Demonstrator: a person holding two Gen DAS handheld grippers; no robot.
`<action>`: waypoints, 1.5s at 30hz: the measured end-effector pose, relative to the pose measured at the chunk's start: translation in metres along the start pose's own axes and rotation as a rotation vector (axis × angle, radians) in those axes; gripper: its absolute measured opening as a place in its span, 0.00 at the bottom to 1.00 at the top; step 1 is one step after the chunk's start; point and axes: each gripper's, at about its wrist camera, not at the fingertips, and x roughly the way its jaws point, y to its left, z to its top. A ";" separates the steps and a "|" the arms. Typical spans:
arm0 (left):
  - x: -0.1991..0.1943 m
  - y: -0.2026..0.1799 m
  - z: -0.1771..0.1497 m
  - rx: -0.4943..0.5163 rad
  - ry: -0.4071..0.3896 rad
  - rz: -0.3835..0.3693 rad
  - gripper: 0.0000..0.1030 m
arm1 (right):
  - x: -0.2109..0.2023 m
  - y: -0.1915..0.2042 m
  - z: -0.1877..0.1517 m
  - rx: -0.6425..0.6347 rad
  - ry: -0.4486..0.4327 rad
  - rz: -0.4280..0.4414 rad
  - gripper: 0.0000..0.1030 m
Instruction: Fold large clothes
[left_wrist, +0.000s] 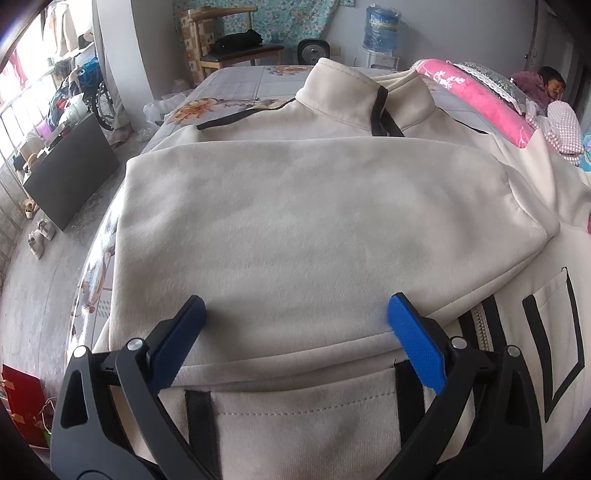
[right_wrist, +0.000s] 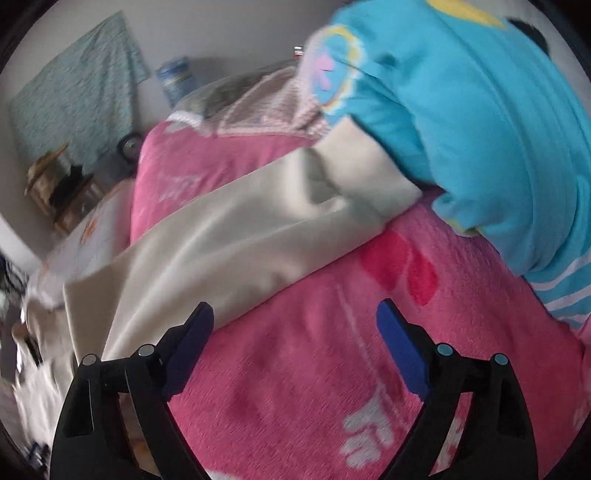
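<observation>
1. The cream jacket (left_wrist: 295, 221) lies spread on the bed (left_wrist: 236, 85), collar toward the far end, with one sleeve folded across its chest.
2. The left gripper (left_wrist: 295, 321) hovers over the folded sleeve near the jacket's hem; its blue fingers (left_wrist: 413, 339) stand wide apart and grip nothing.
3. A zipper and black stripes show at the jacket's lower right, beside that gripper.
4. The right gripper (right_wrist: 295, 332) hangs above a pink blanket (right_wrist: 314, 369), its fingers spread, nothing between them.
5. The jacket's other sleeve (right_wrist: 221, 240) drapes over the pink blanket, its cuff tucked against a blue quilt (right_wrist: 480, 129). This view is blurred.
</observation>
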 end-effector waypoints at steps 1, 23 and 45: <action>0.000 0.000 0.000 0.000 0.001 0.000 0.93 | 0.006 -0.010 0.007 0.062 -0.002 0.001 0.80; 0.001 0.002 0.001 0.004 0.001 -0.015 0.93 | -0.003 -0.003 0.035 0.190 -0.177 0.087 0.09; -0.066 0.061 -0.016 -0.149 -0.058 -0.080 0.93 | -0.132 0.332 -0.195 -0.803 0.099 0.718 0.55</action>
